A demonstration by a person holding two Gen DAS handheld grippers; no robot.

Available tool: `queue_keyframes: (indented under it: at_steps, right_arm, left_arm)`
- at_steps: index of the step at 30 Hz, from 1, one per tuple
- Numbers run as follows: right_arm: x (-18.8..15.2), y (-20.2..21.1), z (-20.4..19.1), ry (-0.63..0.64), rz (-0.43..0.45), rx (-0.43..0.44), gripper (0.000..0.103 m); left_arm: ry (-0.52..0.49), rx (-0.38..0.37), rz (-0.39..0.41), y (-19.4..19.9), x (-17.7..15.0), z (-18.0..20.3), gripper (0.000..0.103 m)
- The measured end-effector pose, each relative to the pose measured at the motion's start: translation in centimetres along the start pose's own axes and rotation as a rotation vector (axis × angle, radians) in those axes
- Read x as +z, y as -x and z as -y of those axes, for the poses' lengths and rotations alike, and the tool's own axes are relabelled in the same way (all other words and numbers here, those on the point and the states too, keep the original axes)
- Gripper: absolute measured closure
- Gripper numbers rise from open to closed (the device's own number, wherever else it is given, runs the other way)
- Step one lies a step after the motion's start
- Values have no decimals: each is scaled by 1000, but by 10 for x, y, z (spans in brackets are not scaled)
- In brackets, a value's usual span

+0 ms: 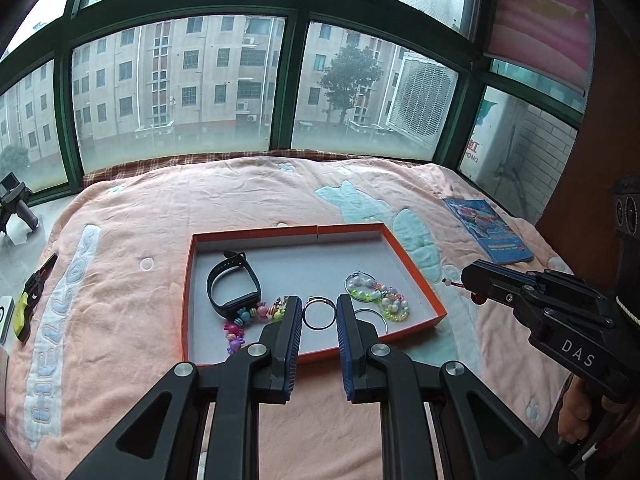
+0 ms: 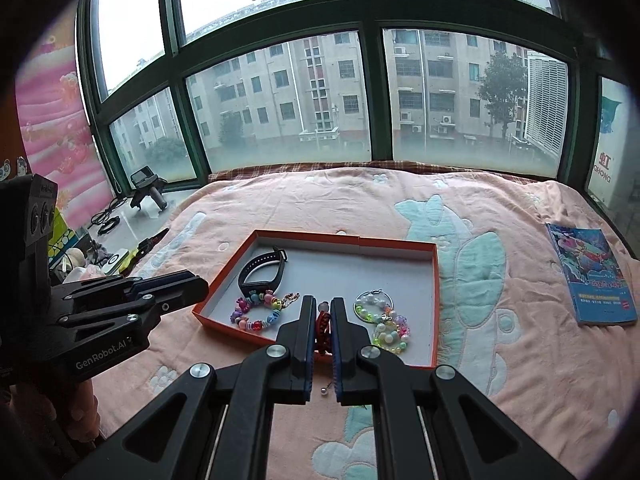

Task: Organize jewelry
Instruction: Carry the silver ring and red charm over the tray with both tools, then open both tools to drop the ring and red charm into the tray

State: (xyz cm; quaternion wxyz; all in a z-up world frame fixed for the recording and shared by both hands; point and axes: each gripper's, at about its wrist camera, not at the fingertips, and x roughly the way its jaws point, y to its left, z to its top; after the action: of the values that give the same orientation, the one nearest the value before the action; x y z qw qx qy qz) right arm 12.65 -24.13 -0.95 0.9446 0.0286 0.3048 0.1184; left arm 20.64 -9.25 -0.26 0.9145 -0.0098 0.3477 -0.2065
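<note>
An orange tray (image 1: 416,264) (image 2: 435,292) with a grey floor lies on the pink blanket. In it are a black smartwatch (image 1: 232,284) (image 2: 260,270), a colourful candy-bead bracelet (image 1: 248,320) (image 2: 256,312), a thin metal ring (image 1: 318,312), a second ring (image 1: 372,316) and a pastel bead bracelet (image 1: 376,292) (image 2: 384,320). My left gripper (image 1: 319,308) is open and empty above the tray's near edge. My right gripper (image 2: 323,312) is shut on a red braided cord bracelet (image 2: 322,330) (image 1: 476,298), held right of the tray.
A blue book (image 1: 488,230) (image 2: 592,276) lies on the blanket at the right. Pliers (image 1: 32,300), a spare gripper (image 1: 14,204) (image 2: 146,192), cables and clutter sit on the window sill at the left. Windows run behind the bed.
</note>
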Motion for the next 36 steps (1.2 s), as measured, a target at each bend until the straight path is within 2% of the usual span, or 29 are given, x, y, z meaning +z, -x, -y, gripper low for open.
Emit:
queue_keyframes:
  at_steps: [6, 15, 24, 33, 34, 36]
  right_arm:
    - [8, -10, 8, -4, 11, -18, 94]
    - [6, -39, 27, -40, -27, -46, 94]
    - [-7, -78, 44, -79, -116, -61, 94]
    - [-15, -99, 54, -93, -175, -58, 94]
    - [-15, -99, 54, -94, -180, -54, 94]
    - [-17, -102, 55, -94, -190, -43, 94]
  left_arm:
    - [-4, 14, 2, -12, 16, -1, 84]
    - [9, 49, -32, -54, 27, -17, 84]
    - [46, 56, -123, -108, 16, -35, 84]
    - [65, 34, -170, -139, 4, -43, 83]
    - [61, 27, -174, -140, 3, -43, 82]
    - [51, 26, -185, -143, 2, -41, 74]
